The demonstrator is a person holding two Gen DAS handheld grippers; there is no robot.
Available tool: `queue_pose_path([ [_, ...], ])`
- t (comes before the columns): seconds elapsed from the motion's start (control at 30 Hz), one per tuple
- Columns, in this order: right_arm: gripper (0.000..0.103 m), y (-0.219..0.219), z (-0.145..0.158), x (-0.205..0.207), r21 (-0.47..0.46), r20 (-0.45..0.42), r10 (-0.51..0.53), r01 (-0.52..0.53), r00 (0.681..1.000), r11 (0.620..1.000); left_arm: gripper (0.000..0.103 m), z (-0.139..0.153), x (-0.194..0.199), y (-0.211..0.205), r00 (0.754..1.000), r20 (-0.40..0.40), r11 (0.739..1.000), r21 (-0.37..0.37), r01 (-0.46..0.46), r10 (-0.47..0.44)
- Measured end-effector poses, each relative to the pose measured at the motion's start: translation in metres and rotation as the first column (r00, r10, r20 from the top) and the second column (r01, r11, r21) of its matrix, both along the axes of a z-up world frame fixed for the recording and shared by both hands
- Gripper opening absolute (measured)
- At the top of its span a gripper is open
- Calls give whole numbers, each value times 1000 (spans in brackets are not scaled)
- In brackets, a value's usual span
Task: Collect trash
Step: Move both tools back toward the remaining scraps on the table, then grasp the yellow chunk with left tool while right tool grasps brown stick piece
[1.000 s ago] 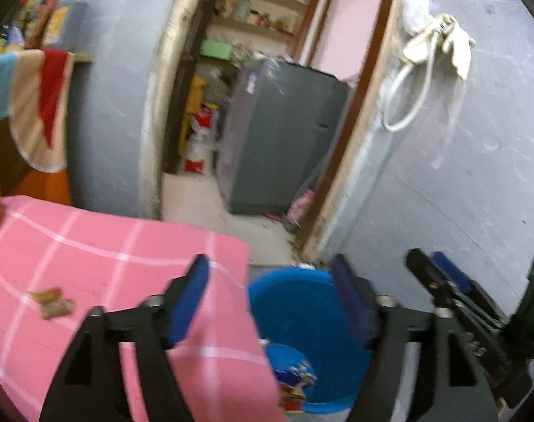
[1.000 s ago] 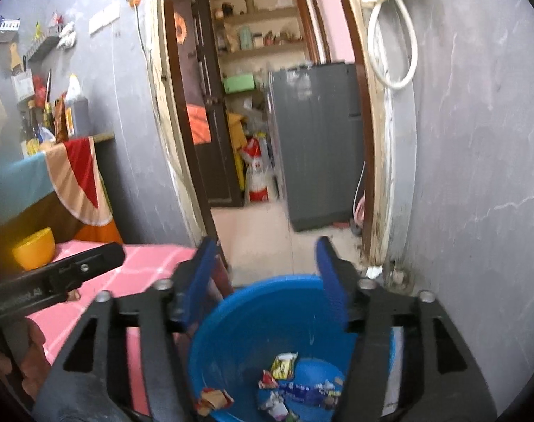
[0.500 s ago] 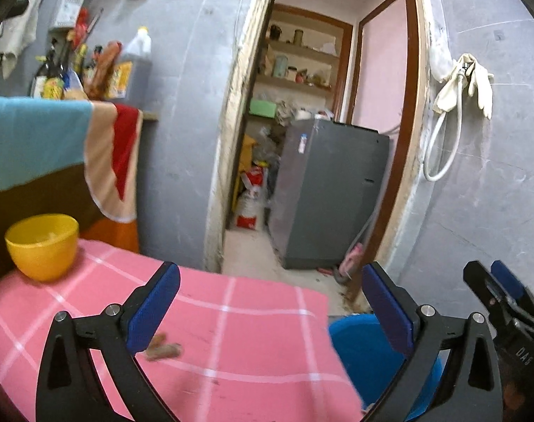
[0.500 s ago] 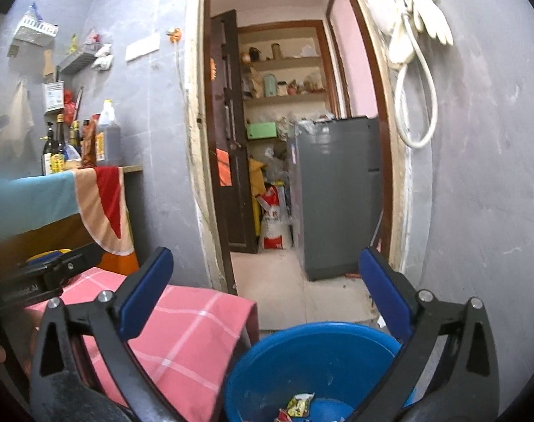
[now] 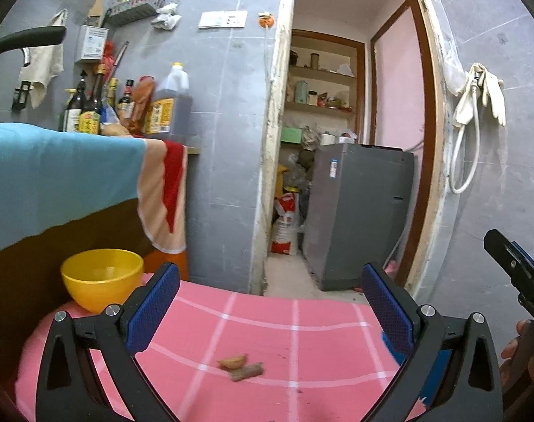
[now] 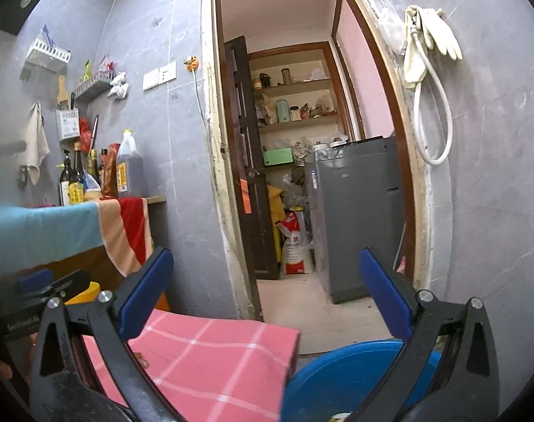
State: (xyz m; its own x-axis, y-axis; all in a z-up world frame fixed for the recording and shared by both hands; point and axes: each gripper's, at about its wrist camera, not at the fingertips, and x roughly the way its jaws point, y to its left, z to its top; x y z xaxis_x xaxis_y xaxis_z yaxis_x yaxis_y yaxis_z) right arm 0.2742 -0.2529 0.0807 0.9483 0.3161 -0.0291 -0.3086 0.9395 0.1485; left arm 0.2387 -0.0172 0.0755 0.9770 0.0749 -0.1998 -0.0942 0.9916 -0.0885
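Note:
Two small brown scraps of trash (image 5: 241,366) lie on the pink checked tablecloth (image 5: 260,320). My left gripper (image 5: 268,307) is wide open and empty, held above the cloth with the scraps low between its fingers. My right gripper (image 6: 267,290) is wide open and empty above the rim of the blue trash bucket (image 6: 341,376), beside the table's right end (image 6: 231,358). A sliver of the bucket shows behind the left gripper's right finger (image 5: 439,365). The right gripper's tip shows at the left view's right edge (image 5: 513,270).
A yellow bowl (image 5: 101,277) stands at the table's far left. Behind it is a counter draped with a blue and red cloth (image 5: 56,183), with bottles (image 5: 91,109). An open doorway (image 5: 337,161) leads to a grey washing machine (image 5: 358,214). A grey wall (image 6: 495,211) is to the right.
Both grippers have opened wider and tilted up and back from the bucket. The left one has swung left over the table, bringing the bowl and scraps into view.

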Motion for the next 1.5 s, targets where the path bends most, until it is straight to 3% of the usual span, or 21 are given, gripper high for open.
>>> queue_pose_path([
  [0.23,103,35,1,5,5,-12,56,-56,998,998,101,-2,-12,35,998,-13,998,6,-57,57],
  [0.4,103,66,-4,11,-39,-50,109,-111,993,993,101,-9,-17,59,996,-36,997,8,-82,82],
  [0.73,103,118,-31,32,-173,-226,199,-240,954,955,101,-32,-20,101,985,-109,990,-30,-139,135],
  [0.9,103,137,-51,47,-231,-360,198,-293,912,928,101,-45,-11,112,973,-182,988,-29,-152,145],
  [1.1,101,156,-75,65,-264,-516,211,-389,830,883,101,-64,5,124,936,-316,983,-46,-178,155],
  [1.27,83,177,-91,73,-302,-605,217,-473,766,828,101,-76,13,134,907,-392,978,-72,-196,153],
  [1.5,71,204,-107,74,-342,-678,222,-568,701,749,101,-83,18,139,883,-448,975,-96,-202,139],
])
